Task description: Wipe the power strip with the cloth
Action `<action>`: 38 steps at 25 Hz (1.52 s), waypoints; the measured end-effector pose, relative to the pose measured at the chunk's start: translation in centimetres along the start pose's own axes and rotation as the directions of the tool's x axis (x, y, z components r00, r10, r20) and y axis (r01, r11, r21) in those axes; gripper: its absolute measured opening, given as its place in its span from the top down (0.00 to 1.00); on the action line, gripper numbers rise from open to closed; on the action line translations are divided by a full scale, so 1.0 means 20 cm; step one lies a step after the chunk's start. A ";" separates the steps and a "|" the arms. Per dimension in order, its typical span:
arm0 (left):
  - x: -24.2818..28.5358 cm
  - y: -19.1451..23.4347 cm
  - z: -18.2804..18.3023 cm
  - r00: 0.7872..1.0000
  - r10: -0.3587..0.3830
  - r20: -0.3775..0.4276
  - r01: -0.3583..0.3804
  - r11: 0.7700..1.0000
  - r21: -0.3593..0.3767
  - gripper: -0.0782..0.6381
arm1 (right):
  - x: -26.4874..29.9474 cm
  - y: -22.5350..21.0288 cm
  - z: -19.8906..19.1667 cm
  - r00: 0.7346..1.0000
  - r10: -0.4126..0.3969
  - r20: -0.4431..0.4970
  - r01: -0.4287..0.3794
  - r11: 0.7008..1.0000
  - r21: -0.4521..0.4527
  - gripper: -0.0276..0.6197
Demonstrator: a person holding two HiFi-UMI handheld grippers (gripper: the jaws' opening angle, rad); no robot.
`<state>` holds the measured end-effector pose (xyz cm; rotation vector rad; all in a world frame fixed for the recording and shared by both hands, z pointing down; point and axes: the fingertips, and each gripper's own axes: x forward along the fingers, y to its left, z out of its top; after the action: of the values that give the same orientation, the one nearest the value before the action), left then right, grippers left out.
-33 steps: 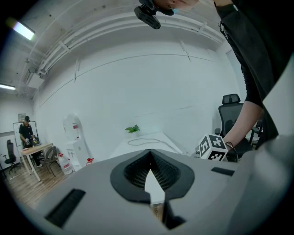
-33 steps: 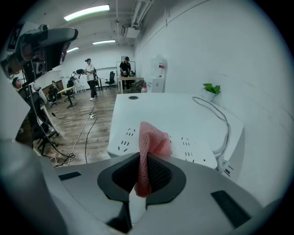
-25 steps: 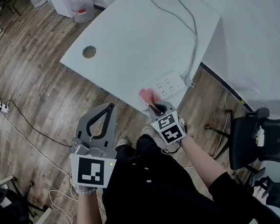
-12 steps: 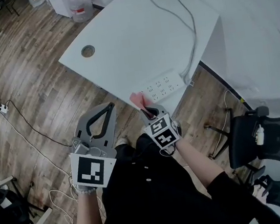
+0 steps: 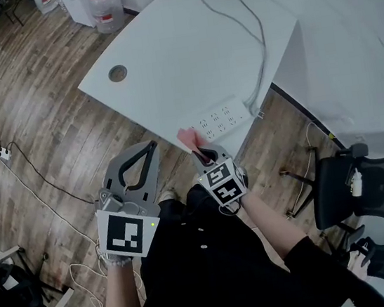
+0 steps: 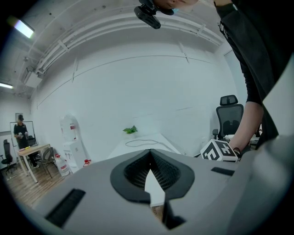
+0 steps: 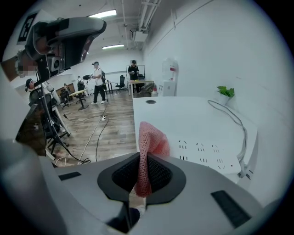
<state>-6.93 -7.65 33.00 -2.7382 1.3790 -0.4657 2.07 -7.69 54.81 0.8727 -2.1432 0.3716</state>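
The left gripper [image 5: 150, 149] hangs over the floor, jaws together on nothing. The right gripper [image 5: 203, 155] pinches a thin fold of the pink cloth [image 5: 188, 139] — dragged hard, it could slip free. The power strip [image 5: 219, 119] lies just beyond the cloth, slightly right, near the edge of the white table [image 5: 164, 54] — unheld, it may slide.

wood floor [image 5: 33, 136] | white desk [image 5: 179, 59] | black office chair [image 5: 363, 189] | white wall [image 6: 138, 82]

Head view: high, steep down. Gripper views: low, fwd along jaws. All share desk [image 5: 178, 52]; head+right also power strip [image 5: 221, 118].
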 end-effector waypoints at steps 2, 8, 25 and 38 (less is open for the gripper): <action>0.01 0.00 0.01 1.000 -0.004 0.006 0.004 1.000 0.003 0.87 | -0.02 -0.02 0.01 1.000 -0.012 0.005 0.012 1.000 -0.009 0.87; 0.05 -0.01 0.05 1.000 -0.021 0.023 0.021 1.000 0.012 0.87 | -0.13 -0.16 0.05 0.996 -0.078 0.051 0.077 0.997 0.022 0.87; 0.13 -0.06 0.12 1.000 -0.011 0.028 0.010 0.999 0.030 0.87 | -0.35 -0.76 0.10 0.955 -0.277 0.109 0.266 0.959 0.100 0.87; 0.12 -0.04 0.07 0.999 0.048 -0.009 -0.048 0.999 0.010 0.87 | -0.21 -1.05 0.03 0.951 -0.309 0.019 0.307 0.950 0.049 0.87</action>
<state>-4.59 -9.23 32.46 -2.6919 1.4377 -0.4814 18.32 -21.21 50.86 1.2239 -1.9857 0.2498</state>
